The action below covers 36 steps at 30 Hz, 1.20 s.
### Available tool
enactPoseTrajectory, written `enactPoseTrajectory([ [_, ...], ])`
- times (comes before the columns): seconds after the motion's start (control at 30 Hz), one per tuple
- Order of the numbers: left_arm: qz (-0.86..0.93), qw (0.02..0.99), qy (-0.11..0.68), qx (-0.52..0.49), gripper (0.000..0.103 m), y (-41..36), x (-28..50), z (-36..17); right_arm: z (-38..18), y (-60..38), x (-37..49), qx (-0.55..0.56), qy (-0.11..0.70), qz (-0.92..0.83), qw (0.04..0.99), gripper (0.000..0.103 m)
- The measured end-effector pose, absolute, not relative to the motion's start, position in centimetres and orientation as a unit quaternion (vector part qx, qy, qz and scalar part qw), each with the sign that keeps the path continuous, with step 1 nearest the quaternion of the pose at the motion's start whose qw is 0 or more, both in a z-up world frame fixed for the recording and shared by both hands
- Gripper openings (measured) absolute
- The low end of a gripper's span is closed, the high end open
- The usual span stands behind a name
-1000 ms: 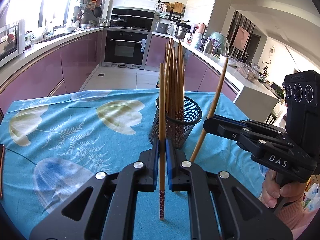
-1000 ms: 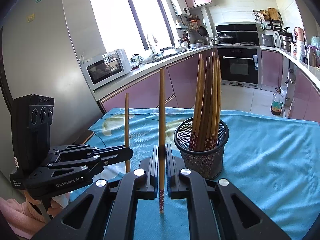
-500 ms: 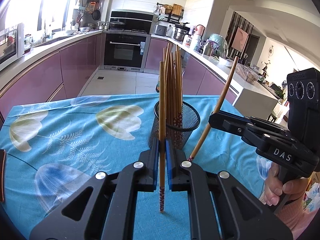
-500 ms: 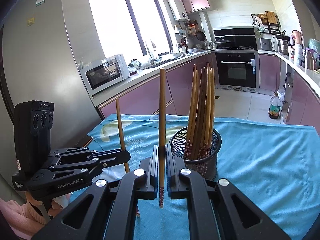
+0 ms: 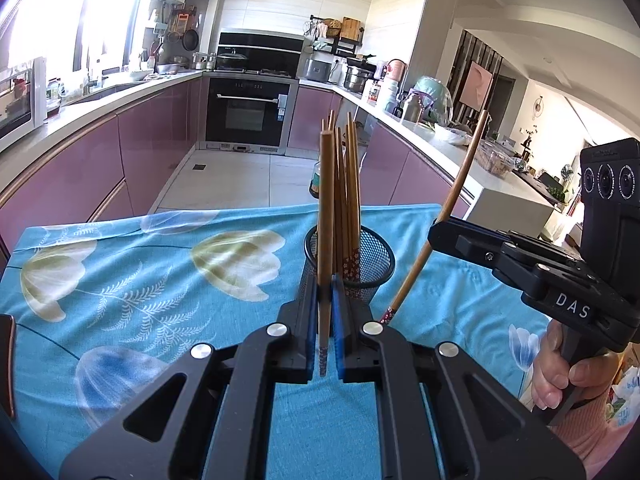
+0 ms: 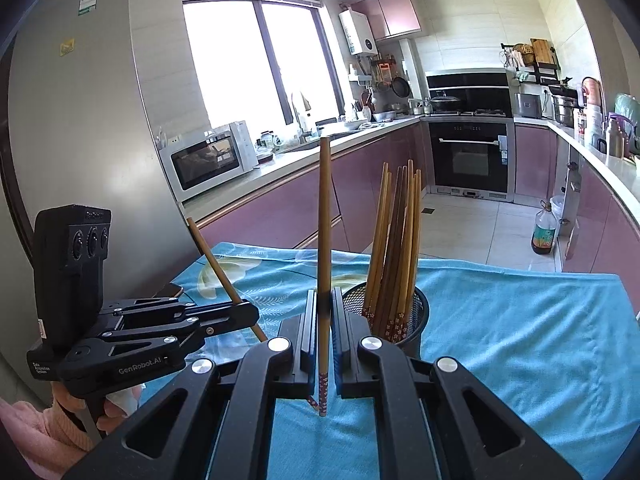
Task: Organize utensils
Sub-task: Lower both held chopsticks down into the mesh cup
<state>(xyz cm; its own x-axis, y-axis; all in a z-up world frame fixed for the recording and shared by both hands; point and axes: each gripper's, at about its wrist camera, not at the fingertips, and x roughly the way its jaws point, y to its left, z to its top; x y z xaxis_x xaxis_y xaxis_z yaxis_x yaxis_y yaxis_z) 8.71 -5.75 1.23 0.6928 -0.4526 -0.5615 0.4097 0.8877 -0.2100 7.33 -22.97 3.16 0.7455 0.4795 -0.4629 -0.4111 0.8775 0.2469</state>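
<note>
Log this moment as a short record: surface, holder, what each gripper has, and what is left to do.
surface: table under a blue floral cloth
holder: black mesh cup, upright, a bunch of chopsticks standing in it
left gripper: shut on one chopstick, patterned tip down
right gripper: shut on another chopstick, patterned tip down
position: both held chopsticks are outside the cup
remaining: both held chopsticks not yet in the cup
</note>
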Motion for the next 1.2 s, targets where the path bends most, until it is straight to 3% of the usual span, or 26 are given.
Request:
enactPoseTrajectory([
  [1.2, -0.248, 0.935, 0.252, -0.036, 0.007, -5.3, 8.7, 7.0, 6.6, -24.1, 7.9, 0.053, 0.216, 0.236, 0.946, 0.006],
])
